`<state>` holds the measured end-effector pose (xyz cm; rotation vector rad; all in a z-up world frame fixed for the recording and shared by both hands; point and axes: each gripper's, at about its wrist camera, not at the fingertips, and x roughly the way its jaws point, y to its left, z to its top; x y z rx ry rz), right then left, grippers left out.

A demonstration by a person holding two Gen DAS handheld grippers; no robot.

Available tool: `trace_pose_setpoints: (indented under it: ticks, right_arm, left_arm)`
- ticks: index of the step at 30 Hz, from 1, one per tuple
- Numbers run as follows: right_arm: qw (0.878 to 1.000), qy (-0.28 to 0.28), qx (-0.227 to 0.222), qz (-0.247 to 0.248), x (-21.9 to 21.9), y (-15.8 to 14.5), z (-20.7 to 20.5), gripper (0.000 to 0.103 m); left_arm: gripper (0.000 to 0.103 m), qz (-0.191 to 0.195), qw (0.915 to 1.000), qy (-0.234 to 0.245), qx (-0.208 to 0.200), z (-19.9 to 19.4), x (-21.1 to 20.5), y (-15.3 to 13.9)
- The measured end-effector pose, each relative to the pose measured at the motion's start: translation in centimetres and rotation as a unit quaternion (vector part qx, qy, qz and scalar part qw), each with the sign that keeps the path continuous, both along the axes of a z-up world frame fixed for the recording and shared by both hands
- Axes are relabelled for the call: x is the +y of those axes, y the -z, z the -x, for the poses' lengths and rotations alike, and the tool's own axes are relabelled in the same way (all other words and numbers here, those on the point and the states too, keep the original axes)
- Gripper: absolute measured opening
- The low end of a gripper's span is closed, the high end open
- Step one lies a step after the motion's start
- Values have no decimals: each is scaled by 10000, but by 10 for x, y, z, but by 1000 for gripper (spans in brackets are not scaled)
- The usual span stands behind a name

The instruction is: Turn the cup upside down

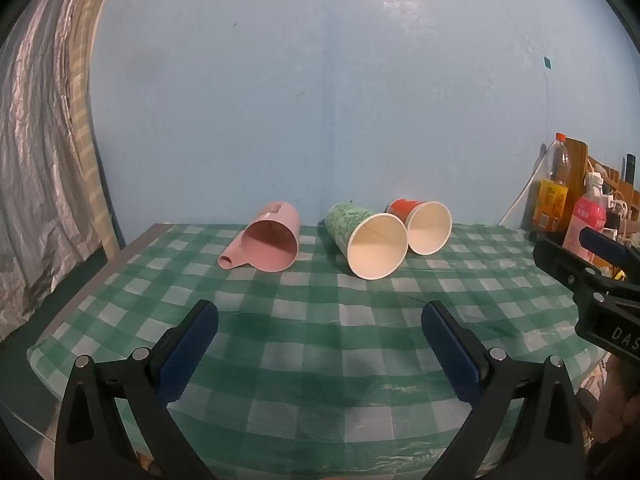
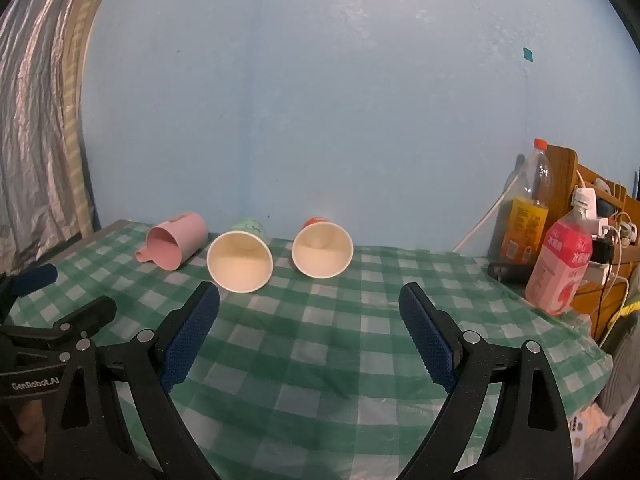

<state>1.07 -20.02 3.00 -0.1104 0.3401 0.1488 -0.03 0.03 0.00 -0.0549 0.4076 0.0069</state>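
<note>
Three cups lie on their sides at the back of the green checked table, mouths toward me. A pink mug with a handle lies on the left, a green paper cup in the middle, a red paper cup on the right. The right wrist view shows them too: pink mug, green cup, red cup. My left gripper is open and empty, well short of the cups. My right gripper is open and empty, in front of the green and red cups.
The table meets a blue wall at the back. Bottles and a pink carton stand at the right edge, with a wooden rack and cables behind. A silvery curtain hangs on the left. The other gripper shows at each view's side.
</note>
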Motion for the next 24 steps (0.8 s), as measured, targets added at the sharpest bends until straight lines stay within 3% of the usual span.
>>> trace_pose_setpoints:
  ticks: [24]
  right_arm:
    - [10000,-1,4,-31,0,0,0,90]
  left_arm:
    - [102,16,9999,83,-112,-1,-4,-3]
